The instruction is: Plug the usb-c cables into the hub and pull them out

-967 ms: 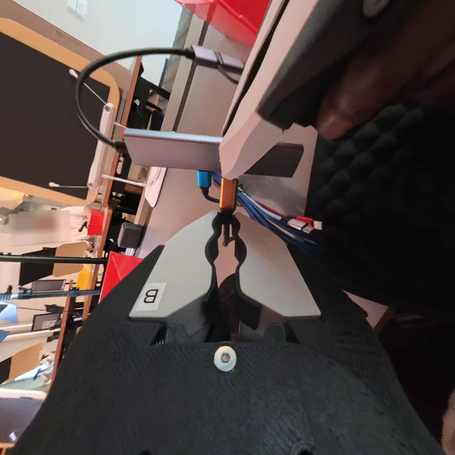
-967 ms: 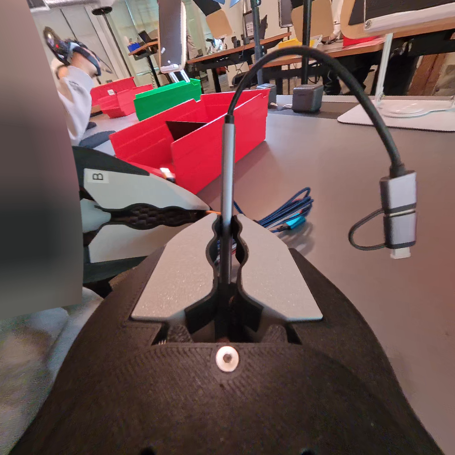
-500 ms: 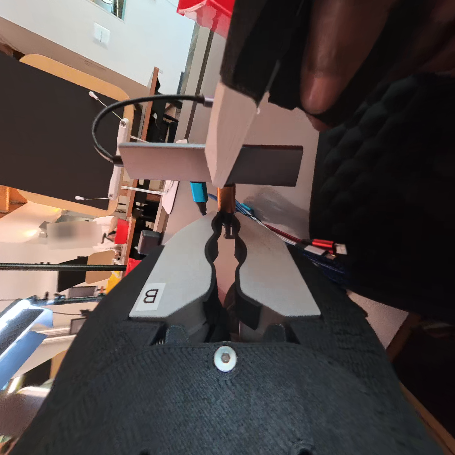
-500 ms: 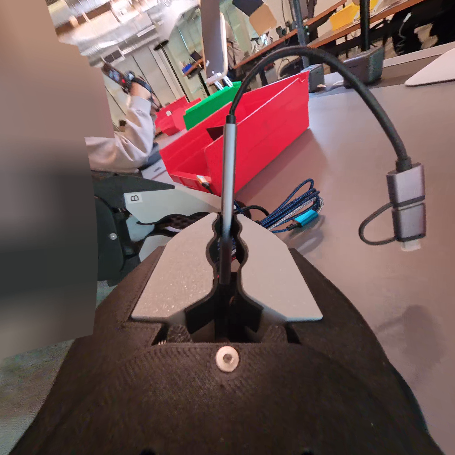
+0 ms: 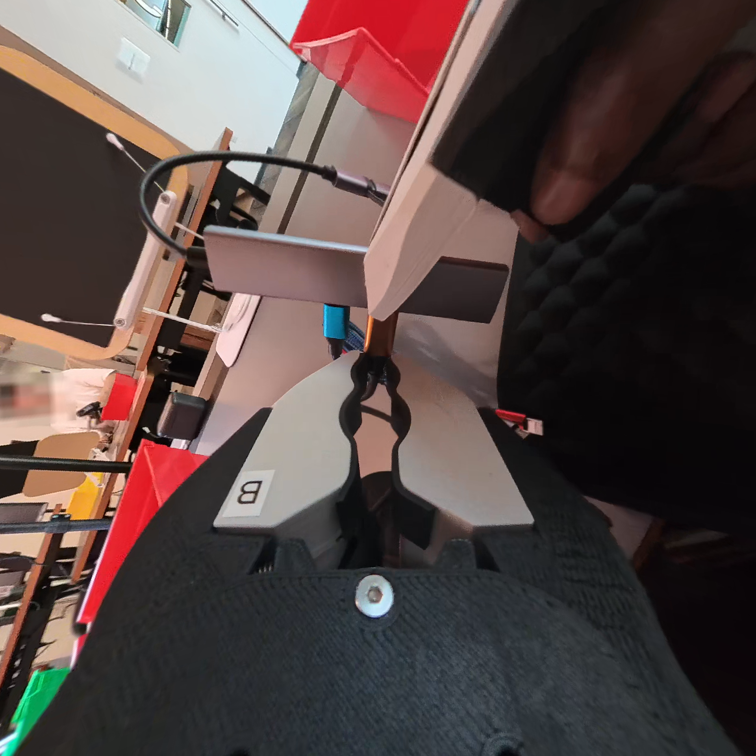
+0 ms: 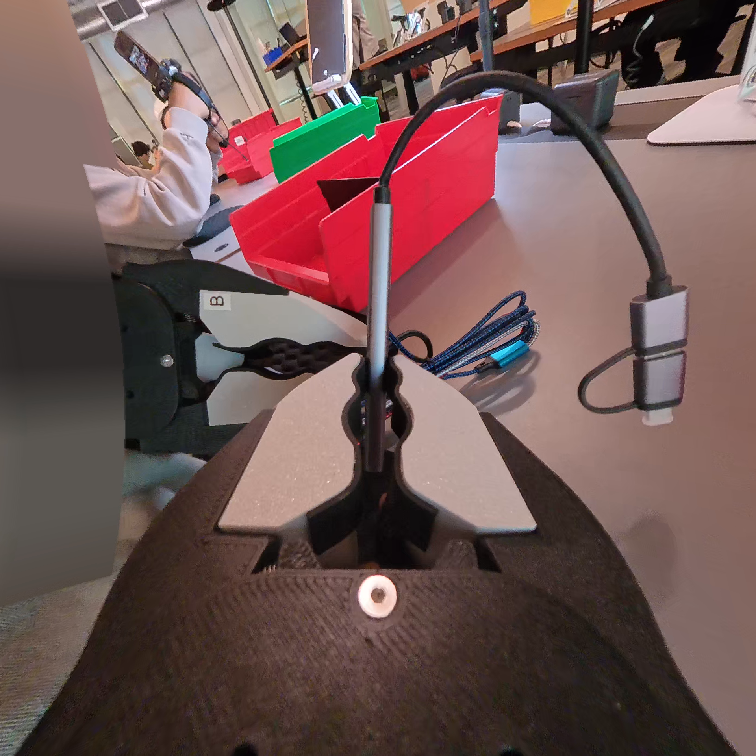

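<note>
My right gripper (image 6: 377, 368) is shut on the grey hub (image 6: 378, 286), seen edge-on and held above the table. In the left wrist view the hub (image 5: 286, 270) lies crosswise, with a right finger (image 5: 413, 245) over it. My left gripper (image 5: 374, 362) is shut on the orange usb-c cable, just below its orange plug (image 5: 378, 337). The plug's tip meets the hub's lower edge; how deep it sits is hidden. The left gripper also shows in the right wrist view (image 6: 286, 356). The hub's own black cable arcs over to a hanging grey plug (image 6: 658, 347).
A bundle of blue braided cables (image 6: 482, 339) with a blue plug (image 5: 336, 321) lies on the grey table (image 6: 613, 204). A red-tipped plug (image 5: 517, 421) lies near a black foam pad (image 5: 634, 327). A red bin (image 6: 368, 229) and a green bin (image 6: 327, 139) stand behind. A person sits at far left.
Both grippers stay shut and have tilted together, so the views have swung. A little less of the orange plug shows below the hub than a second ago.
</note>
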`<state>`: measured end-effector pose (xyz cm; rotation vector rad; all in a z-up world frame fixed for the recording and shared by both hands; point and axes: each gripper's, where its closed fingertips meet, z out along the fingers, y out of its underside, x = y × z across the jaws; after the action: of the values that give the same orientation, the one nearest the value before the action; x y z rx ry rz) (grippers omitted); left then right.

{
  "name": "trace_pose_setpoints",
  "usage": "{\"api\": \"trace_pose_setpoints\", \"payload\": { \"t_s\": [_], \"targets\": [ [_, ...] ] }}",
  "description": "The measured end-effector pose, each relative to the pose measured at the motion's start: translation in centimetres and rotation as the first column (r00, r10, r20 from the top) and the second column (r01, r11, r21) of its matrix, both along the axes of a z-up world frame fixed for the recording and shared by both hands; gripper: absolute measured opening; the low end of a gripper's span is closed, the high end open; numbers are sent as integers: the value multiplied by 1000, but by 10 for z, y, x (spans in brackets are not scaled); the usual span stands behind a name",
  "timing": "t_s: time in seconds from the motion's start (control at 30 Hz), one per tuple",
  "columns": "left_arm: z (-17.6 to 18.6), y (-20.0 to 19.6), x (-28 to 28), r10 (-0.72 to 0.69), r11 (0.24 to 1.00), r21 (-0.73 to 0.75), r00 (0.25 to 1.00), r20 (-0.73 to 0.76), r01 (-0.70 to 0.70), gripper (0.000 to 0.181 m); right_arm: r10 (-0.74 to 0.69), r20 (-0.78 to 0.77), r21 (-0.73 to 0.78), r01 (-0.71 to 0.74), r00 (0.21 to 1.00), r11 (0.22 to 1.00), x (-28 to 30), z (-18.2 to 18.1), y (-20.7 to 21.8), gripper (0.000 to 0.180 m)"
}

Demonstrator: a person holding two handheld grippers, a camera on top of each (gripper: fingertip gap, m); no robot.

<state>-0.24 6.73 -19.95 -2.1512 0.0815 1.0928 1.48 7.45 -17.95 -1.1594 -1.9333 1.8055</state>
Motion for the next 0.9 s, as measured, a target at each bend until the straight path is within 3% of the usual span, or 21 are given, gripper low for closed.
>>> {"api": "trace_pose_setpoints", "payload": {
  "t_s": [0.03, 0.17, 0.23, 0.3, 0.4, 0.5, 0.6, 0.67, 0.77, 0.9],
  "targets": [
    [1, 0, -1, -1, 1000, 18, 1000, 15, 1, 9, -4, -17, 3, 4, 1000, 1000, -1, 2, 0, 8],
    [24, -5, -6, -1, 972, 235, 998, 60, -13, 15, -19, -99, -69, 12, 995, 998, -4, 23, 1, 9],
    [34, -15, -10, -11, 942, 337, 997, 70, -14, 33, -39, -139, -101, 25, 990, 995, -6, 35, 7, 8],
    [51, -28, -15, -26, 860, 510, 997, 67, -12, 37, -56, -174, -119, 35, 983, 992, -7, 45, 12, 8],
    [78, -51, -17, -169, 576, 818, 979, 116, 3, 45, -89, -228, -153, 55, 969, 987, -9, 62, 19, 8],
    [92, -78, -19, -293, 258, 966, 952, 87, -9, 46, -126, -284, -205, 68, 951, 976, -7, 83, 28, 8],
    [105, -101, -11, -289, 91, 992, 956, -58, 87, 46, -169, -341, -242, 87, 925, 966, -5, 106, 40, 8],
    [107, -103, -4, -265, 85, 985, 956, -123, 150, 45, -201, -385, -247, 109, 901, 963, -4, 122, 49, 8],
    [105, -93, 4, -283, 146, 967, 946, -161, 209, 45, -259, -463, -261, 148, 848, 954, -1, 151, 66, 8],
    [104, -90, 8, -280, 169, 957, 942, -182, 235, 44, -366, -585, -297, 229, 724, 927, 9, 203, 97, 8]
  ]
}}
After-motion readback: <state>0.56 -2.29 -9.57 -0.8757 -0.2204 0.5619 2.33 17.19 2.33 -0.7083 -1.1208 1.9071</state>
